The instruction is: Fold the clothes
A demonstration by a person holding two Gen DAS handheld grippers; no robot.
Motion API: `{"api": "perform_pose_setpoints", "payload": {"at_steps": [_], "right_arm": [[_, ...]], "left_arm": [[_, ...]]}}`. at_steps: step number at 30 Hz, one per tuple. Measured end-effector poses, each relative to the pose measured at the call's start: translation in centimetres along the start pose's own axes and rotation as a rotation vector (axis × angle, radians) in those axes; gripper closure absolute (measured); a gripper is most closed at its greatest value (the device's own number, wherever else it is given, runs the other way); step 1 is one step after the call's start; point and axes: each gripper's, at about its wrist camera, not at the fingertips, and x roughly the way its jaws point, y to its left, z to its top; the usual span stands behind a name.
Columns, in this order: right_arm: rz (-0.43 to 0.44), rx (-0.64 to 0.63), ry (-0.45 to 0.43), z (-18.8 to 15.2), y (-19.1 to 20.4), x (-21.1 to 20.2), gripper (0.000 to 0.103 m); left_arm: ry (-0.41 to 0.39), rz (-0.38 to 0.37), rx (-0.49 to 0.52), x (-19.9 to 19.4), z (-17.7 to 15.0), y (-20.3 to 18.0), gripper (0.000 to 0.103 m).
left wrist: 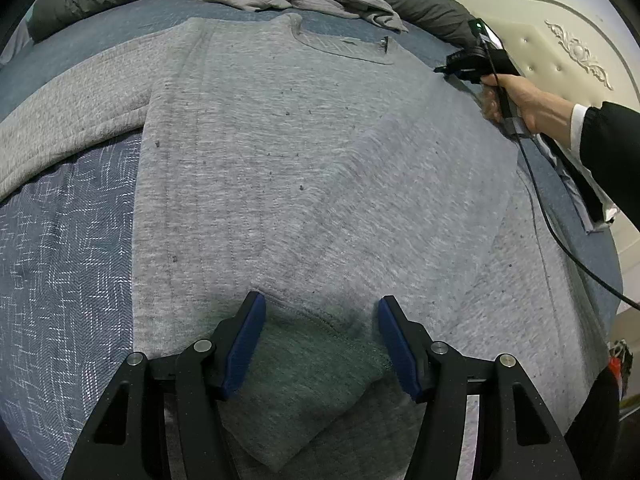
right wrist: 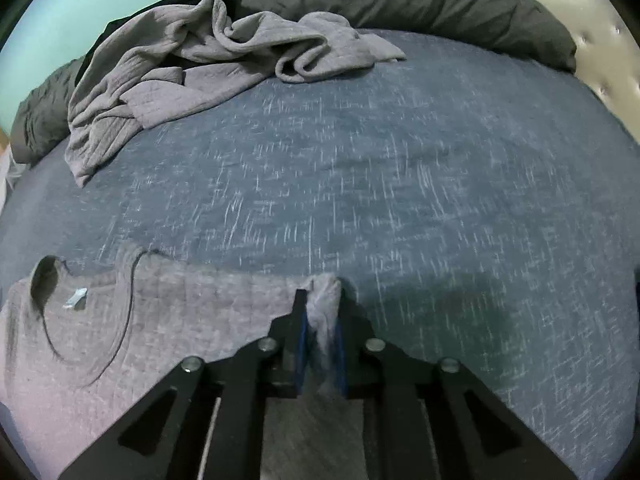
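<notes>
A grey knit sweater (left wrist: 304,168) lies spread flat on the blue bed cover, neckline (left wrist: 344,46) at the far side. One sleeve is folded across the body, its cuff end (left wrist: 304,364) lying below my left gripper (left wrist: 322,308), which hangs open just above it. My right gripper (left wrist: 444,69) sits at the sweater's far right shoulder, held by a hand (left wrist: 516,100). In the right wrist view, my right gripper (right wrist: 320,292) is shut on a pinch of the sweater's (right wrist: 140,332) shoulder fabric (right wrist: 324,296), near the neckline (right wrist: 44,280).
A second crumpled grey garment (right wrist: 192,60) lies at the far side of the bed. A dark grey duvet (right wrist: 420,8) runs along the back. The blue cover (right wrist: 400,180) is bare between them. A cream padded headboard (left wrist: 560,48) stands at the right; a black cable (left wrist: 560,236) trails across the sweater's right edge.
</notes>
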Motion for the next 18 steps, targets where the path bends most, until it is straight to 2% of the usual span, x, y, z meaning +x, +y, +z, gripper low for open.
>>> {"api": "perform_pose_setpoints", "payload": {"at_steps": [2,4,7,12,16,18], "right_arm": [[-0.024,0.025,-0.041,0.3,-0.4,-1.0,0.084],[-0.061,0.053,-0.123,0.4,-0.8,-3.1,0.072],[-0.032,0.114,-0.191,-0.6,-1.1,-6.1,0.072],[0.13,0.09,-0.205,-5.2,0.9,-10.4,0.07],[0.306,0.106,-0.244,-11.3,2.8,-15.0,0.052],[0.386,0.125,-0.257,-14.5,3.7,-17.0,0.05]], "left_arm": [[0.001,-0.004,-0.006,-0.4,-0.2,-0.4,0.04],[0.002,-0.008,-0.012,-0.4,-0.3,-0.6,0.04],[0.003,-0.017,-0.03,-2.3,-1.7,1.0,0.039],[-0.006,-0.03,-0.061,-3.7,-1.4,1.5,0.038],[-0.038,-0.025,-0.102,-5.5,-1.3,2.2,0.038],[-0.056,-0.019,-0.13,-6.5,-1.3,2.9,0.038]]}}
